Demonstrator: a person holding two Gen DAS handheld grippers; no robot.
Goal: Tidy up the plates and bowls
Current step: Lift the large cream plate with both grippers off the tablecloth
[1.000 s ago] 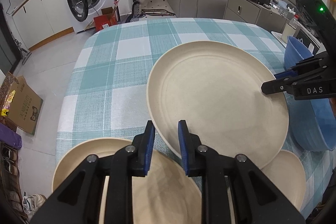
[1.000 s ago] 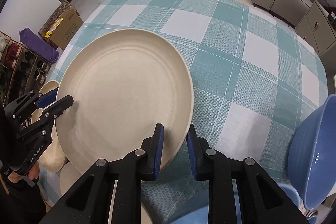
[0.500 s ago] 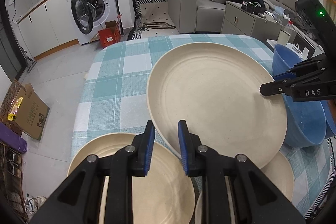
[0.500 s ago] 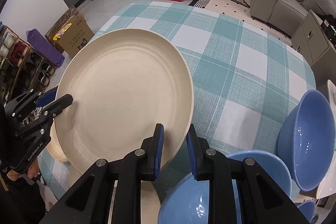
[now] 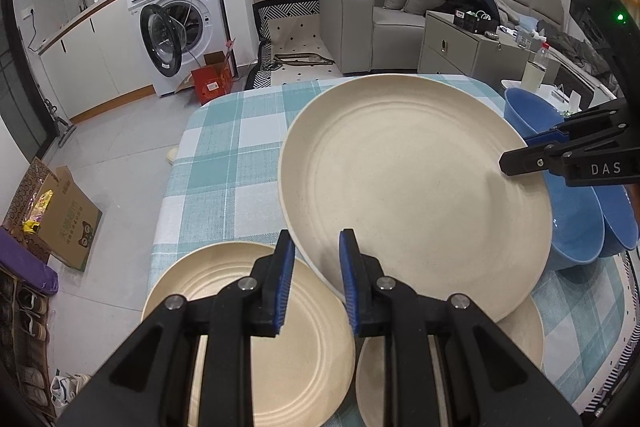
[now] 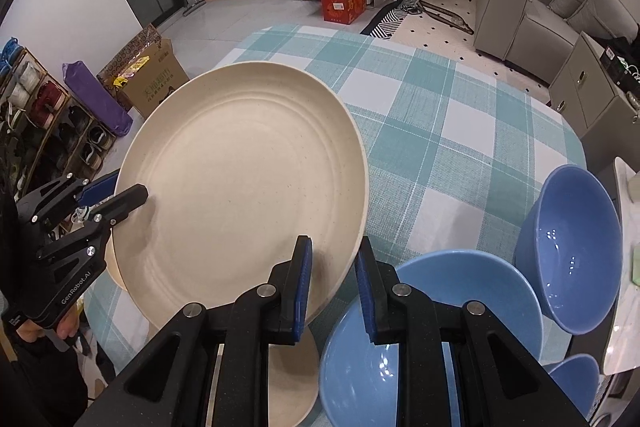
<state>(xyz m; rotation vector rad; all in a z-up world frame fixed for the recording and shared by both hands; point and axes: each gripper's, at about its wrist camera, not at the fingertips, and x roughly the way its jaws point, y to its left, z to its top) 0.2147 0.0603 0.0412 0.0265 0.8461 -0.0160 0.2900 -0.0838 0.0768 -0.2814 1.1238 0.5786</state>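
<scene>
Checked teal tablecloth (image 5: 224, 163), tiled floor (image 5: 116, 155), both grippers' fingers (image 5: 285, 269) clamping cream plate (image 5: 412, 183)

both grippers clamped on opposite rims of one large plate

the left gripper (image 5: 316, 281) pinches the near-left rim of the large cream plate (image 5: 412, 187), jaws nearly closed on its edge, pointing steeply down. the right gripper (image 6: 333, 285) grips the opposite rim of the same plate, its jaws likewise pressed onto the thin edge and tilted more steeply downward. each gripper shows in the other's view at the plate's far side. a hand (image 6: 60, 325) in a dark sleeve holds the left gripper's handle, to the left of the plate.
</scene>
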